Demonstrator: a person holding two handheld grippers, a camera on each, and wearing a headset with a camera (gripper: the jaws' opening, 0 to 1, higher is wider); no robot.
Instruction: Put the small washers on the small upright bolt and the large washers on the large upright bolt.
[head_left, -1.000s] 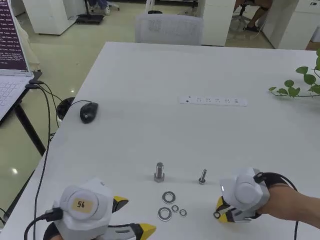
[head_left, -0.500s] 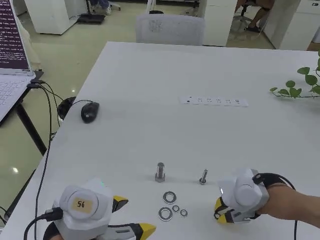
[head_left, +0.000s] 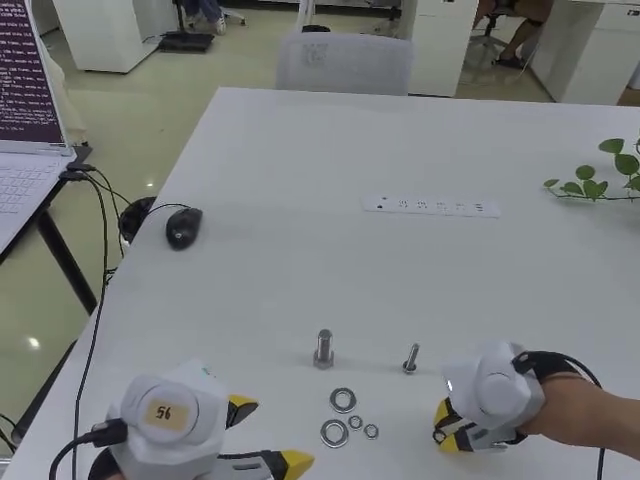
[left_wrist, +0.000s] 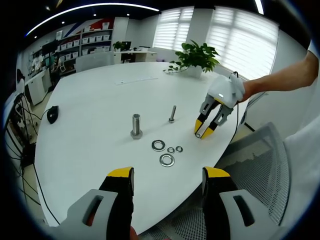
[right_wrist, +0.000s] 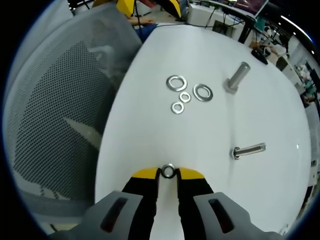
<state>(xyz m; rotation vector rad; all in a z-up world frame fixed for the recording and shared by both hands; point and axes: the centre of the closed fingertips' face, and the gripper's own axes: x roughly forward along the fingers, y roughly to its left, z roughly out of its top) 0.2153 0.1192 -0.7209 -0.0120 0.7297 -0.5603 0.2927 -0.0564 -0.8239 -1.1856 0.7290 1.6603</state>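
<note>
The large upright bolt (head_left: 323, 349) and the small upright bolt (head_left: 410, 358) stand near the table's front edge. Below them lie two large washers (head_left: 343, 400) (head_left: 334, 433) and two small washers (head_left: 355, 422) (head_left: 371, 431). My right gripper (head_left: 447, 437) hovers right of the washers, shut on a small washer (right_wrist: 168, 171) at its yellow tips (right_wrist: 167, 173). My left gripper (head_left: 268, 434) is at the front left, open with nothing between its fingers (left_wrist: 120, 175); its view shows both bolts (left_wrist: 136, 125) (left_wrist: 172, 113) and the right gripper (left_wrist: 206, 127).
A black mouse (head_left: 184, 227) with its cable lies at the table's left edge. A white power strip (head_left: 430, 206) rests mid-table and a plant (head_left: 600, 180) reaches in at the right. A laptop (head_left: 20, 130) sits on a side desk; a chair (head_left: 345, 62) stands behind the table.
</note>
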